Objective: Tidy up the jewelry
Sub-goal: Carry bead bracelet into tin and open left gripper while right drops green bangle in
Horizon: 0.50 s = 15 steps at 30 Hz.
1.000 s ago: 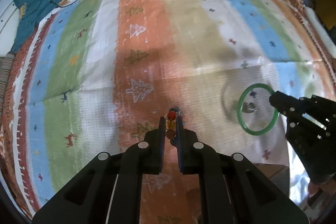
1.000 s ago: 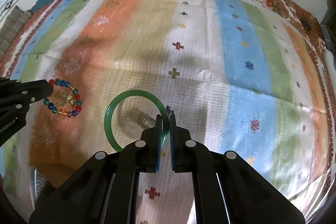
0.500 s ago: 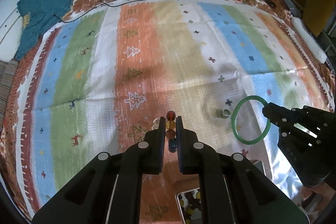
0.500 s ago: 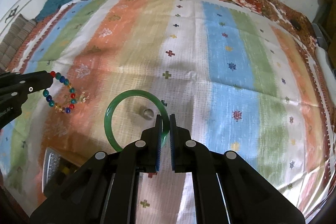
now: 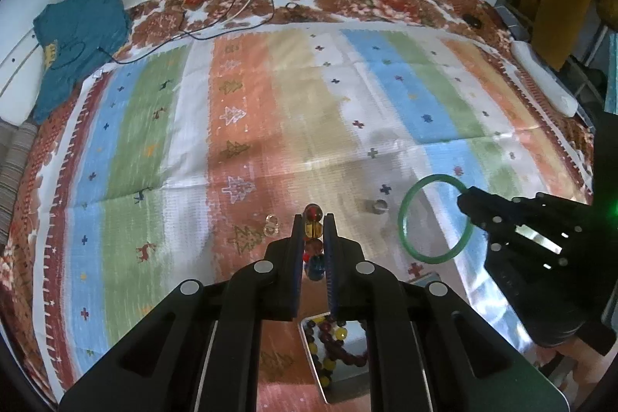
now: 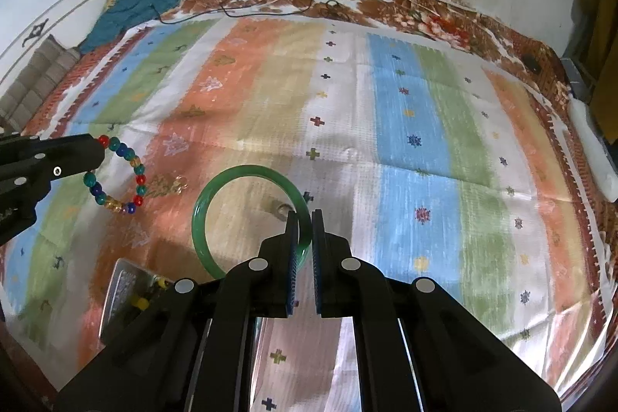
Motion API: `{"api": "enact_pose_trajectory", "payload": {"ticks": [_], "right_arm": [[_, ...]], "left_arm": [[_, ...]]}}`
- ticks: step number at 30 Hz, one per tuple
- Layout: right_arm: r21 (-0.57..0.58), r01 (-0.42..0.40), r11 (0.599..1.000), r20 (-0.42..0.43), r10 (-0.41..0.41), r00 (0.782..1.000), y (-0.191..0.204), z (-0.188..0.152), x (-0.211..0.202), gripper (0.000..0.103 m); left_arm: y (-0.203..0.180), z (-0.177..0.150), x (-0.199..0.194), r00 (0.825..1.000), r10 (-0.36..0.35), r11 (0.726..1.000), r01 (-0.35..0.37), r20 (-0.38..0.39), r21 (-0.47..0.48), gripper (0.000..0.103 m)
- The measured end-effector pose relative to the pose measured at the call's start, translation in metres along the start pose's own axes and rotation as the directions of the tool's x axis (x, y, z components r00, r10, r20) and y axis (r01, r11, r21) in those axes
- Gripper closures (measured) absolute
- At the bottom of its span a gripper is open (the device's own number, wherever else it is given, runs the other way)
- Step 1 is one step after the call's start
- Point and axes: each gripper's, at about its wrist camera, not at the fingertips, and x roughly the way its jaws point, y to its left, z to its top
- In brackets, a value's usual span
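My left gripper (image 5: 313,219) is shut on a bracelet of coloured beads (image 5: 313,228) and holds it in the air; from the right wrist view the bracelet (image 6: 116,176) hangs as a loop from that gripper (image 6: 96,147). My right gripper (image 6: 304,215) is shut on a green bangle (image 6: 216,192), also lifted; it shows in the left wrist view (image 5: 409,215) with the right gripper (image 5: 465,199). A small silver ring (image 5: 379,206) and a pair of small clear earrings (image 5: 271,223) lie on the striped cloth. A metal box (image 5: 336,377) holding beaded jewelry sits below my left gripper.
The striped cloth (image 6: 405,111) covers a bed. A teal garment (image 5: 77,37) lies at the far left corner and black and white cables (image 5: 239,6) run along the far edge. A white object (image 5: 540,80) lies at the right edge.
Both grippers have risen and pulled back with their jewelry. The cloth looks farther away and the metal box has come into view below.
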Motion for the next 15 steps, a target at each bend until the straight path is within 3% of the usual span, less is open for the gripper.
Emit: {"api": "enact_pose_trajectory", "payload": {"ticks": [15], "right_arm": [[-0.050, -0.019, 0.999, 0.067, 0.022, 0.997, 0.016, -0.026, -0.038, 0.095]], "left_arm": [[-0.014, -0.028, -0.032, 0.999, -0.017, 0.999, 0.015, 0.043, 0.036, 0.094]]}}
